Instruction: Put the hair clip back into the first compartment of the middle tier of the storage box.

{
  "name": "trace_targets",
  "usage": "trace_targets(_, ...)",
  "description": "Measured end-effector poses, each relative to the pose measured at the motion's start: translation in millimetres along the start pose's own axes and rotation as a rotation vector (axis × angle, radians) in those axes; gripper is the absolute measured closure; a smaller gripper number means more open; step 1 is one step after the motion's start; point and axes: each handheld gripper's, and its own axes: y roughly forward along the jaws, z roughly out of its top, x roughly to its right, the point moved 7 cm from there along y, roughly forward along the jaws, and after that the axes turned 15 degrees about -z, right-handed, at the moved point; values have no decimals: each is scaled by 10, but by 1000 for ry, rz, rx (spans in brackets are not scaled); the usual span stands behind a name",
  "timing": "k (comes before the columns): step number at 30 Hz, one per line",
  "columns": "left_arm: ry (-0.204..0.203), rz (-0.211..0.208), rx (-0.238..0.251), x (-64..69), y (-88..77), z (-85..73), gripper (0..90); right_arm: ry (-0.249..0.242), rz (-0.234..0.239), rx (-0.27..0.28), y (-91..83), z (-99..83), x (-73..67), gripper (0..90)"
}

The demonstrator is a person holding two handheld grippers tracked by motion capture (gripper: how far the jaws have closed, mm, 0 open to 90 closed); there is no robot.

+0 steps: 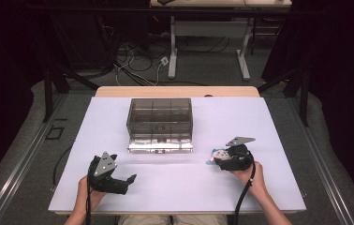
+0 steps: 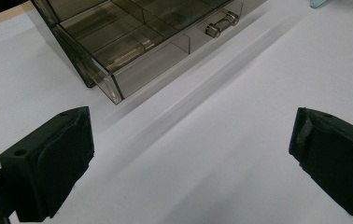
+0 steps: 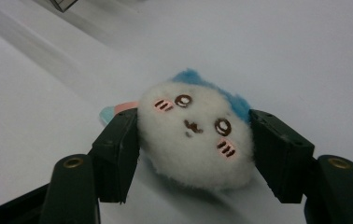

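A small white plush toy (image 3: 195, 133) with a drawn face, blue ears and pink cheeks lies on the white table (image 1: 180, 187) at the front right. My right gripper (image 3: 194, 154) has its two black pads pressed against the toy's left and right sides. In the high view the toy (image 1: 219, 154) peeks out at that gripper's (image 1: 216, 158) tip. My left gripper (image 1: 127, 183) rests at the front left, jaws wide open (image 2: 191, 154) with bare table between them.
A smoky transparent organiser box (image 1: 160, 117) with several compartments stands mid-table, its bottom drawer (image 1: 160, 146) pulled out toward me, with a metal handle (image 2: 221, 24). Beyond the table's far edge are a floor with cables and another desk's legs.
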Motion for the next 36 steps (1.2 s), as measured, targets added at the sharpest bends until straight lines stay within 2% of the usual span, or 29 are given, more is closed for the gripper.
trace_targets(10, 7, 5, 2, 5, 2, 6, 2, -19, -15, 11, -11, -16, -14, 453)
trace_targets(14, 3, 7, 3, -4, -9, 6, 2, -37, -26, 24, -29, -4, -15, 464)
trace_targets(24, 8, 13, 5, 3, -8, 13, 2, -52, -7, 58, -151, 53, -107, 464)
trace_targets(36, 10, 17, 3, -4, -4, 9, 1, -90, 51, 90, -316, 115, -366, 463)
